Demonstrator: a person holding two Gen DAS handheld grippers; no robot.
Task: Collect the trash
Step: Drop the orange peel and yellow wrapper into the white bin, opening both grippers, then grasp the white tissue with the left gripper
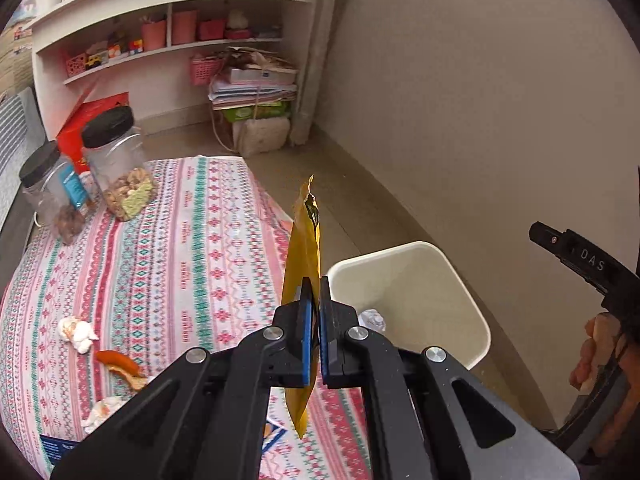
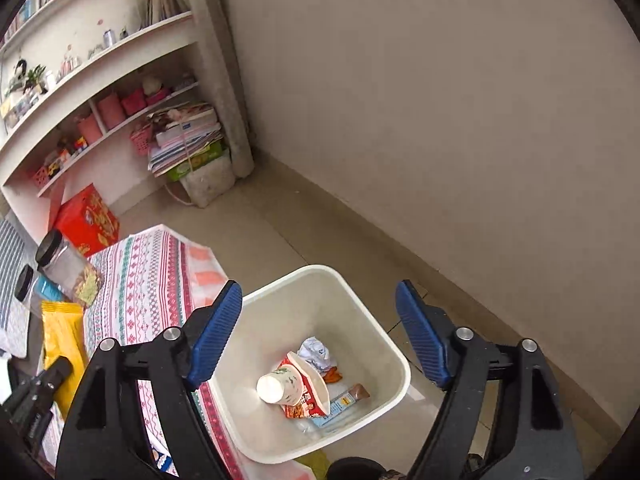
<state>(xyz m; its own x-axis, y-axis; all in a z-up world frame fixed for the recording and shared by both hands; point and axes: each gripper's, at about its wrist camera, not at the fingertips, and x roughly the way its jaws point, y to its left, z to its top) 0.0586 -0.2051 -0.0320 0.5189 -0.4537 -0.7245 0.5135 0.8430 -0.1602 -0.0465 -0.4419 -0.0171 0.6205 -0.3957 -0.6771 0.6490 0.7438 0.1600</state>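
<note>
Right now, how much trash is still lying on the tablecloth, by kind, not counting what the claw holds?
Crumpled white tissues: 2
Orange peel: 1
Total: 3 pieces visible on the tablecloth. The yellow wrapper is clamped in the left claw.

My matt black plastic left tool [image 1: 314, 316] pinches a glossy yellow foil wrapper [image 1: 304, 252] above patterned woven cloth [image 1: 192, 248] and a smooth plastic bin [image 1: 476, 312].

The left gripper [image 1: 316, 320] hides the yellow foil wrapper's [image 1: 304, 256] middle; the white plastic bin's [image 1: 440, 264] contents are mostly hidden in the left wrist view.
</note>
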